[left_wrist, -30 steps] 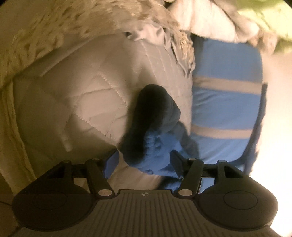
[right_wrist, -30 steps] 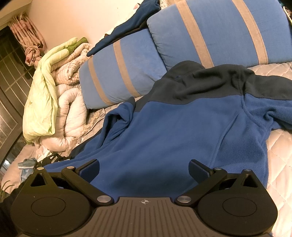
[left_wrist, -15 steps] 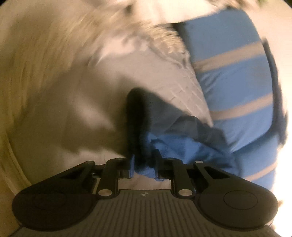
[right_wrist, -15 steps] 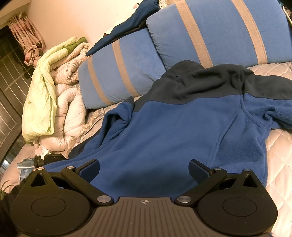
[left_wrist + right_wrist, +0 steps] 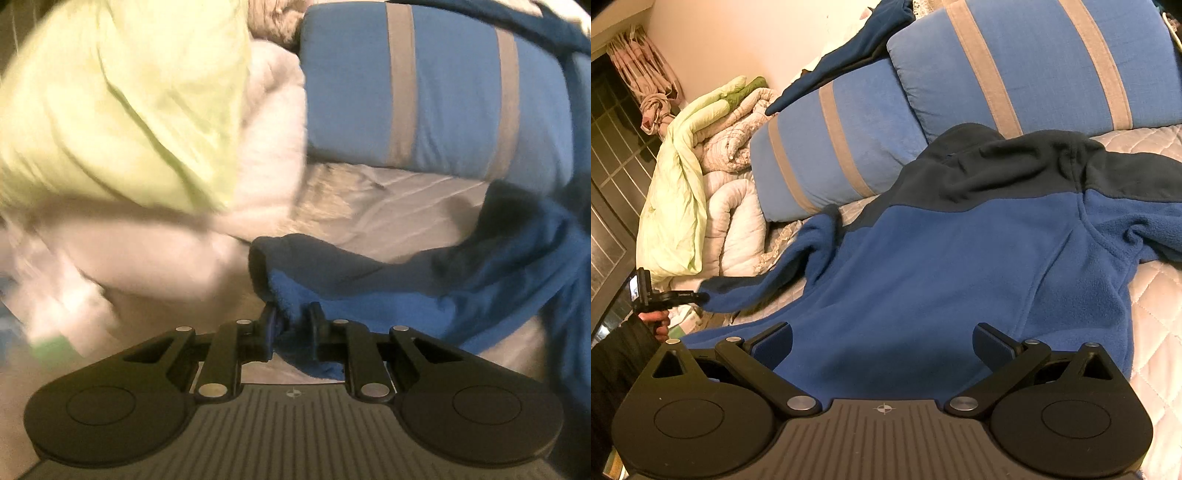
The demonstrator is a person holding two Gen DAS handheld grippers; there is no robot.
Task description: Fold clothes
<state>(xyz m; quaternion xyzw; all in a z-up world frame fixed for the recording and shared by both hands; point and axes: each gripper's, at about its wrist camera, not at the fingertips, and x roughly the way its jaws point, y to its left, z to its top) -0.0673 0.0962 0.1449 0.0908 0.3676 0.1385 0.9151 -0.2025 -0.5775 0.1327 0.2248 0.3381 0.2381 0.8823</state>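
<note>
1. The blue fleece jacket lies spread on the quilted bed, dark collar at the far end, just beside two blue striped pillows.
2. The left tool is clamped on the sleeve cuff; the dark cuff edge and blue fleece are pinched between its fingers.
3. In the right wrist view, the left tool appears at the far left, held by a hand in a dark sleeve. The jacket sleeve stretches from the body to the tool, raised off the bed.
4. The right tool stands with its jaws wide apart over the near hem of the jacket, with no fabric gripped.
5. A pale green and white bundle of bedding is heaped at the left, beside the pillows.
6. The left wrist view is blurred on its left side.
</note>
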